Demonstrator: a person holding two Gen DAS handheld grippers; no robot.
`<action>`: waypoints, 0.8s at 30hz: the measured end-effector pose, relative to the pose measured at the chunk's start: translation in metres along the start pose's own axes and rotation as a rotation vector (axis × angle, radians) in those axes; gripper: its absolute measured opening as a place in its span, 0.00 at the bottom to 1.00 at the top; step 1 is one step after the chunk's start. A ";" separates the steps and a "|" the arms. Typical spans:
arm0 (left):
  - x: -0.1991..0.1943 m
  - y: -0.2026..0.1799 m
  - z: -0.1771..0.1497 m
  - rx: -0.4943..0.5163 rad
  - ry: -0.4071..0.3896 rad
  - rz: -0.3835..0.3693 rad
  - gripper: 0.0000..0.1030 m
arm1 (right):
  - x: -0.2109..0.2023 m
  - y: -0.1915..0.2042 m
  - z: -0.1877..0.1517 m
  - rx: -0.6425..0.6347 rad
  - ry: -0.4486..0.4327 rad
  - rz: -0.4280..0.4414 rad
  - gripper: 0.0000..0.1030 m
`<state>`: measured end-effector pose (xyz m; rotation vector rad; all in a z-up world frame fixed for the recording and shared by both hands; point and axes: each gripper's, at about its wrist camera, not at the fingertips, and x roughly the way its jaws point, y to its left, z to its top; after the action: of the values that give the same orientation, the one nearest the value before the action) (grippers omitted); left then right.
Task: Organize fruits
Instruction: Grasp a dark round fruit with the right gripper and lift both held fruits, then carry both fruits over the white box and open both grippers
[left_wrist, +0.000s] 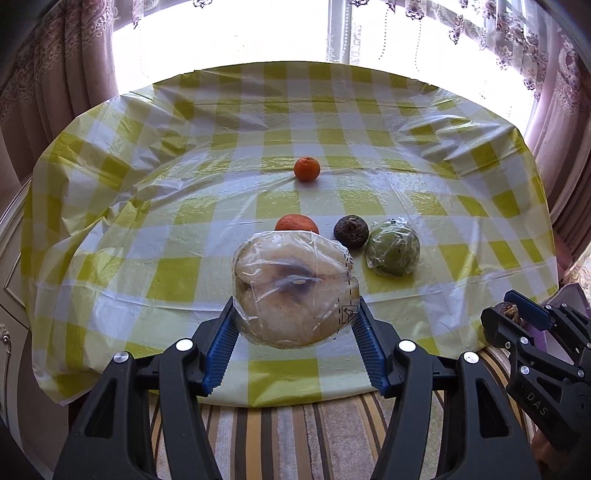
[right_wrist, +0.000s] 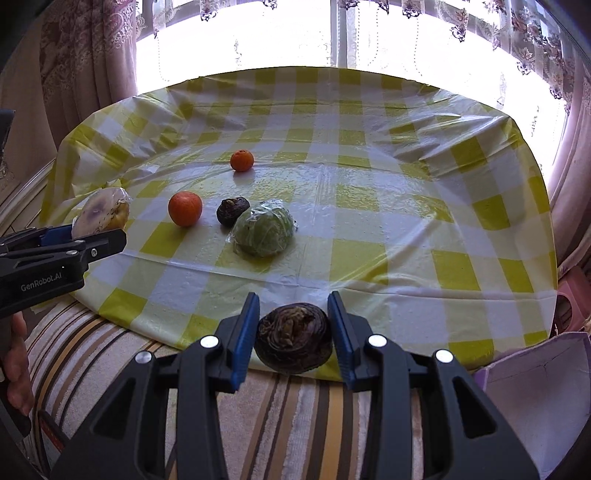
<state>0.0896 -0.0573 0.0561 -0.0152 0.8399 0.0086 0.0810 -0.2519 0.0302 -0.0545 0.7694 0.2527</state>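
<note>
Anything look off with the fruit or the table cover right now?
The pale wrapped fruit held in the left tongs has a dark, bruise-like patch under its film. The checked plastic tablecloth lies wrinkled and puckered, especially toward its edges. Nothing looks spilled.

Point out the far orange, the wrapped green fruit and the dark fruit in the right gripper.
far orange (left_wrist: 306, 168), left wrist view, centre of skin.
wrapped green fruit (right_wrist: 263, 233), right wrist view, middle of wrap.
dark fruit (right_wrist: 293, 336), right wrist view, wrinkled top.

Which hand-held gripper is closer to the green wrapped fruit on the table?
Hard to call; perhaps the left. The left hand-held gripper, holding a pale wrapped fruit, sits near-left of the green wrapped fruit. The right hand-held gripper, holding a dark fruit, is near-right, over the table edge.
</note>
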 end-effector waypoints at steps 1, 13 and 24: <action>-0.002 -0.007 -0.001 0.012 0.001 -0.009 0.56 | -0.005 -0.006 -0.003 0.011 -0.003 -0.005 0.37; -0.020 -0.118 -0.017 0.189 0.026 -0.135 0.56 | -0.062 -0.093 -0.041 0.156 -0.039 -0.089 0.37; -0.047 -0.254 -0.073 0.395 0.047 -0.264 0.57 | -0.098 -0.181 -0.099 0.287 0.014 -0.234 0.37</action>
<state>0.0072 -0.3121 0.0451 0.2466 0.8692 -0.4070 -0.0094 -0.4617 0.0189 0.1253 0.7991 -0.0813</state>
